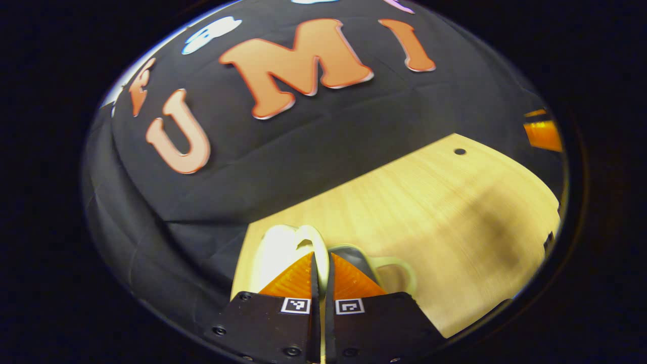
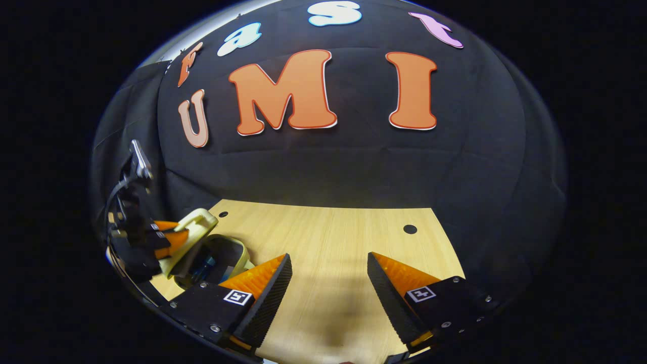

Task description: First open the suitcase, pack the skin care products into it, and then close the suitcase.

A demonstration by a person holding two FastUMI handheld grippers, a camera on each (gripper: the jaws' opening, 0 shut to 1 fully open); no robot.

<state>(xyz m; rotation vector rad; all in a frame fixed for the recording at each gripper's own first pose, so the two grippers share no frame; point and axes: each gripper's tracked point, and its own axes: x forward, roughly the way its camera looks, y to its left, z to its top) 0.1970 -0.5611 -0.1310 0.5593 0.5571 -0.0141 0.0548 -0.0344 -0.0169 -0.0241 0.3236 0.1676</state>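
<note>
A small cream suitcase (image 2: pixel 237 251) lies at the table's left side. Its lid (image 2: pixel 194 227) is lifted partway, tilted up from the base. My left gripper (image 2: pixel 169 236) is shut on the lid's edge. In the left gripper view the lid's rim (image 1: pixel 283 247) runs between the nearly closed fingers of that gripper (image 1: pixel 321 255), and a cream handle loop (image 1: pixel 402 273) shows beyond them. Something blue (image 2: pixel 204 269) lies in the dark inside of the case; I cannot make out what it is. My right gripper (image 2: pixel 328 263) hangs open over bare table, to the right of the suitcase, holding nothing.
The wooden table (image 2: pixel 333 227) has small dark holes (image 2: pixel 410 229) near its back edge. Black cloth walls close in behind and on both sides. Bare tabletop (image 1: pixel 455 217) stretches to the right of the suitcase.
</note>
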